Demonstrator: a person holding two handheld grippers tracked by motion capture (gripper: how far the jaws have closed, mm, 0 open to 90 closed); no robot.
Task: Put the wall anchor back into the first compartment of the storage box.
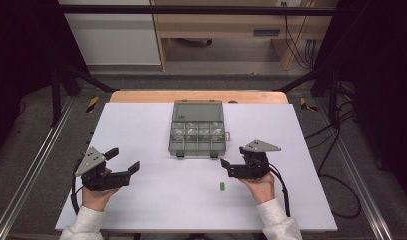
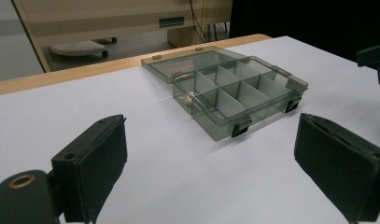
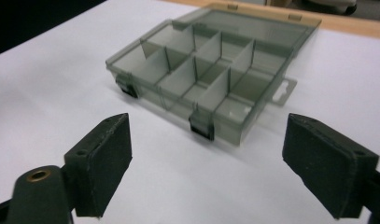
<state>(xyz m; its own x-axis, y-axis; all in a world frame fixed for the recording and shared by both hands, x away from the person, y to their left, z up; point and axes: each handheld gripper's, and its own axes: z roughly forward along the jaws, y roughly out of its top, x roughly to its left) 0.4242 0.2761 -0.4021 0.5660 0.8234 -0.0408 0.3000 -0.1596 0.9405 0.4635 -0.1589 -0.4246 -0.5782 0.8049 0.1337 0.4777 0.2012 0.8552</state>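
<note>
Nothing looks started: I hold left gripper and right gripper empty, fingers apart, before the open compartment box; green piece untouched on the desk.

Lab: black frame; floor cables; rails

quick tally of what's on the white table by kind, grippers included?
Clear plastic compartment box, lid open: 1
Small green piece: 1
Handheld grippers: 2, left gripper and right gripper, both with jaws apart and holding nothing
Total: 4
</note>
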